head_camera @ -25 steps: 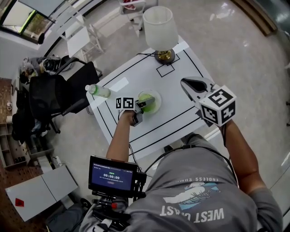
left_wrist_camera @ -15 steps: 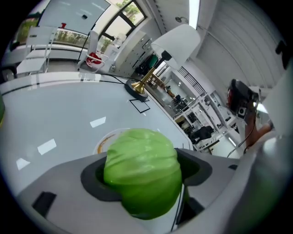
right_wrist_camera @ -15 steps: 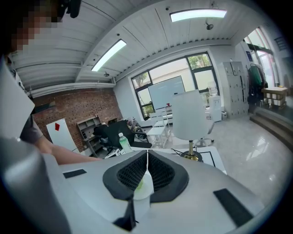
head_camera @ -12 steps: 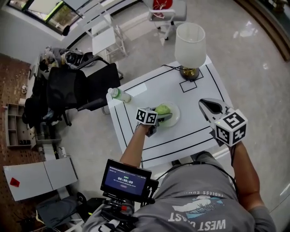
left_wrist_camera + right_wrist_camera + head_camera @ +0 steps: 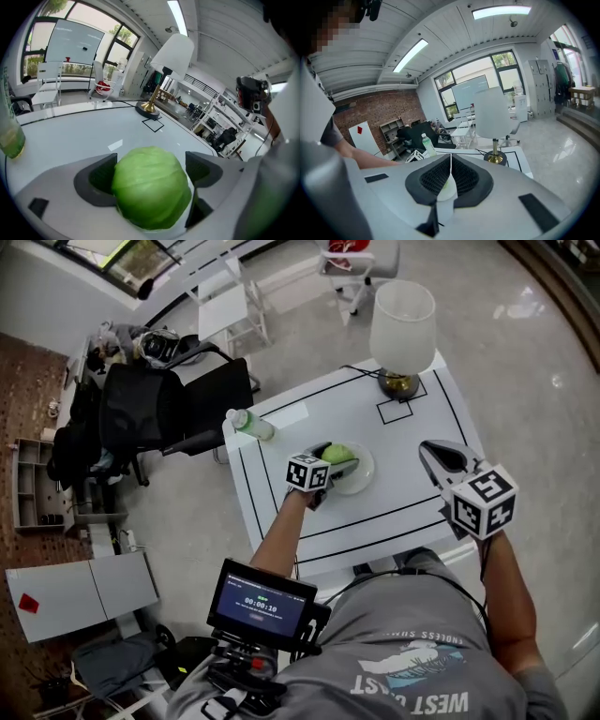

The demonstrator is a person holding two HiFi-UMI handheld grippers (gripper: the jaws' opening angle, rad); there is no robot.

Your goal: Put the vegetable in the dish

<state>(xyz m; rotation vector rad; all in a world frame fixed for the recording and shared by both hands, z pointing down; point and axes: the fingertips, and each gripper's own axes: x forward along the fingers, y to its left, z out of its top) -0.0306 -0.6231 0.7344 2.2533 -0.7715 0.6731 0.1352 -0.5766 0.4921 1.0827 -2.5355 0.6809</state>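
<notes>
A round green cabbage (image 5: 338, 454) rests in the white dish (image 5: 362, 474) in the middle of the white table. My left gripper (image 5: 325, 461) reaches into the dish from the left, its jaws opening with the cabbage (image 5: 151, 192) between them. A gap shows between the right pad (image 5: 204, 168) and the cabbage, which hides part of the left pad (image 5: 95, 179). My right gripper (image 5: 435, 452) hovers over the table's right side, away from the dish. In the right gripper view its jaws meet with nothing between them (image 5: 450, 180).
A lamp (image 5: 401, 329) with a white shade stands at the table's far corner. A plastic bottle (image 5: 249, 424) lies near the left edge. Black lines are taped on the table (image 5: 394, 512). A black chair (image 5: 159, 409) stands left of it, with a monitor (image 5: 262, 601) near me.
The left gripper's jaws have spread apart around the cabbage, which stays in the dish. The head view has shifted. The right gripper keeps its place.
</notes>
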